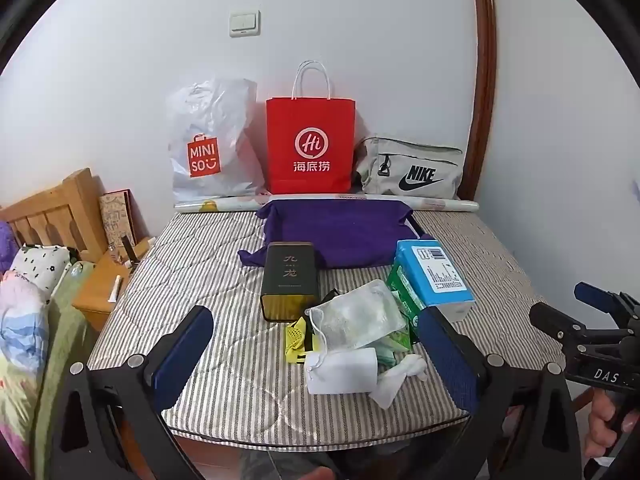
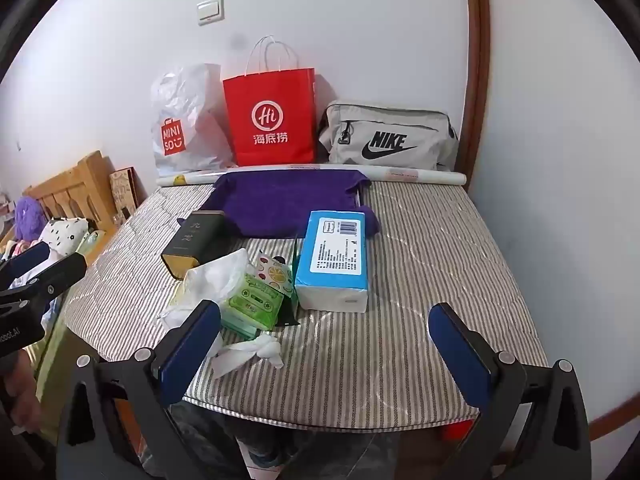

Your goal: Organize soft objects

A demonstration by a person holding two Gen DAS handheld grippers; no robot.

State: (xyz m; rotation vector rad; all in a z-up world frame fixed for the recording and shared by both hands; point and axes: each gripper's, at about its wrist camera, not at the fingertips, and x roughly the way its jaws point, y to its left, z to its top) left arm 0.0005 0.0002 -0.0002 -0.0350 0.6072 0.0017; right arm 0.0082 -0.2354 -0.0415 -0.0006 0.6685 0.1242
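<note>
**Soft items piled mid-mattress, both grippers released**

Tissue pack (image 2: 334, 260), mesh pouch (image 1: 358, 316) & wipes (image 2: 254, 304) sit center-front on striped mattress (image 2: 420, 280). Right side bare to edge. Left gripper (image 1: 316, 354) & right gripper (image 2: 324, 354) spread wide, empty, hovering just short of pile.

Your left gripper (image 1: 316, 354) hangs wide open over the mattress (image 1: 224, 280) front edge w/ pouch (image 1: 356, 316) + tissues (image 1: 434, 276) piled mid; purple cloth (image 1: 340, 232) at back edge.

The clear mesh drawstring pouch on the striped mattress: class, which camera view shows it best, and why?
The left wrist view: the clear mesh drawstring pouch lies fully exposed, cord and weave visible, atop the pile beside the dark rectangular tin. In the right wrist view it shows only as a pale crumpled shape, partly hidden behind a claw finger.
</note>
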